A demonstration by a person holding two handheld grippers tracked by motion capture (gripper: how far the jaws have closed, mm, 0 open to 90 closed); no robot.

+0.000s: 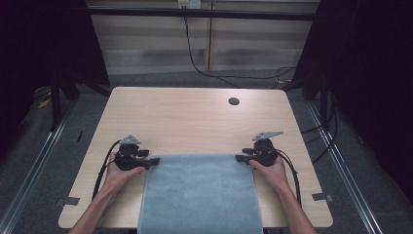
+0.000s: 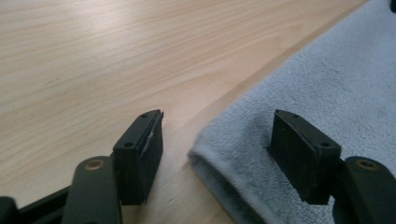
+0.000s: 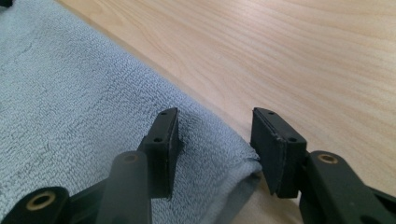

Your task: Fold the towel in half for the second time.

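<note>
A light blue towel (image 1: 199,195) lies flat on the near half of the wooden table (image 1: 195,117) and hangs over its front edge. My left gripper (image 1: 155,161) sits at the towel's far left corner, my right gripper (image 1: 238,158) at its far right corner. In the left gripper view the left gripper (image 2: 217,133) is open, with the folded towel (image 2: 336,79) corner between its jaws: one jaw over bare wood, the other over cloth. In the right gripper view the right gripper (image 3: 215,128) is open and straddles the towel (image 3: 70,93) corner the same way.
A dark round hole (image 1: 234,101) is in the table's far right part. Tape marks (image 1: 72,200) sit near both front corners. A black cable (image 1: 195,58) runs across the floor beyond the table. Dark curtains stand at both sides.
</note>
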